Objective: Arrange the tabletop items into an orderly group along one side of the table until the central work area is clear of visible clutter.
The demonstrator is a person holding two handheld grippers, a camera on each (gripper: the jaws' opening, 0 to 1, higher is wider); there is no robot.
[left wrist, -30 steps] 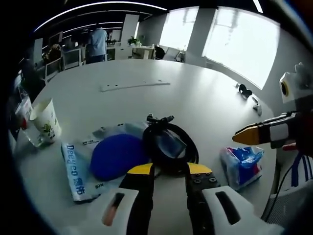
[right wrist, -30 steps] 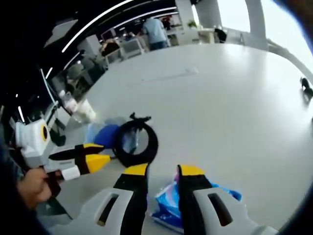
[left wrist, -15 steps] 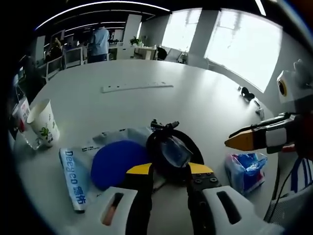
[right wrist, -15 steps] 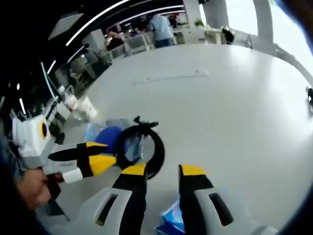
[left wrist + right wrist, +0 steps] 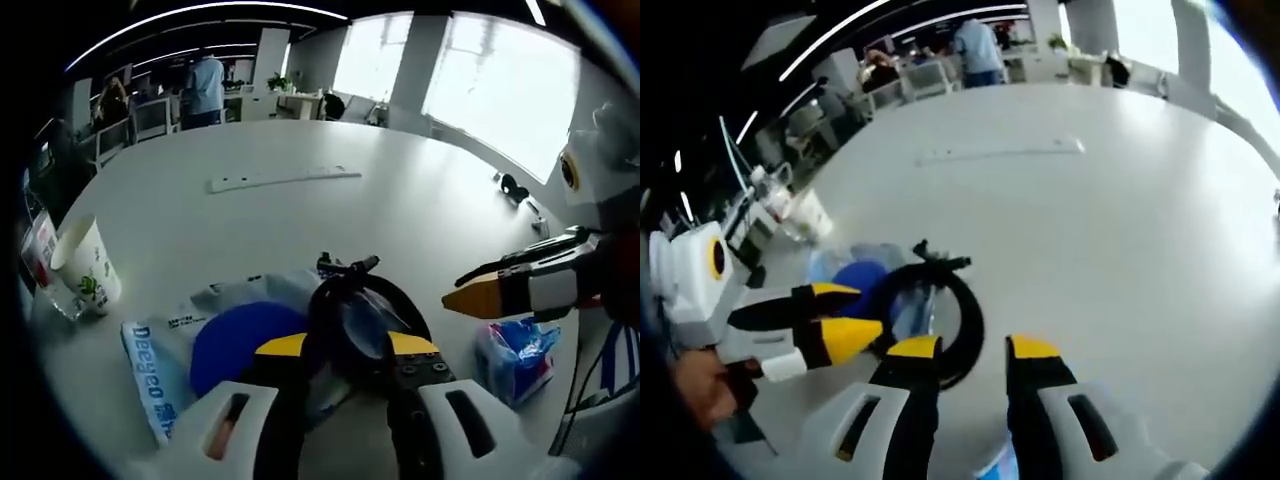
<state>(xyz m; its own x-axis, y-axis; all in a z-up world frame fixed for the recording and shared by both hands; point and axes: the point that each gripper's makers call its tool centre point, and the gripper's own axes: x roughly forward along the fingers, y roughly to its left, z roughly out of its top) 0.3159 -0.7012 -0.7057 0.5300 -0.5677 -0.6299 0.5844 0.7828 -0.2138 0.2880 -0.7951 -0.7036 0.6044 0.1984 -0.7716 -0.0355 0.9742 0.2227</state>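
Left claw [image 5: 343,345] open, nothing held; cable coil [image 5: 366,318] seen just ahead of tips, on white surface [image 5: 300,215]. Coil lies partly on blue disc [image 5: 235,340] and plastic pkg [image 5: 155,358]. Cup [image 5: 88,265] at far left. Blue bag [image 5: 515,355] near right claw [image 5: 974,347], open, empty.

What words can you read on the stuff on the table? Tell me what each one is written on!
"Deegeo", in blue letters on the white plastic package lying beside the blue disc; the characters after it are too blurred to read.
Small black print higher on the same package: too small to read.
Paper cup: a green design, but no letters that I can make out.
Blue crumpled bag: no text that I can read.
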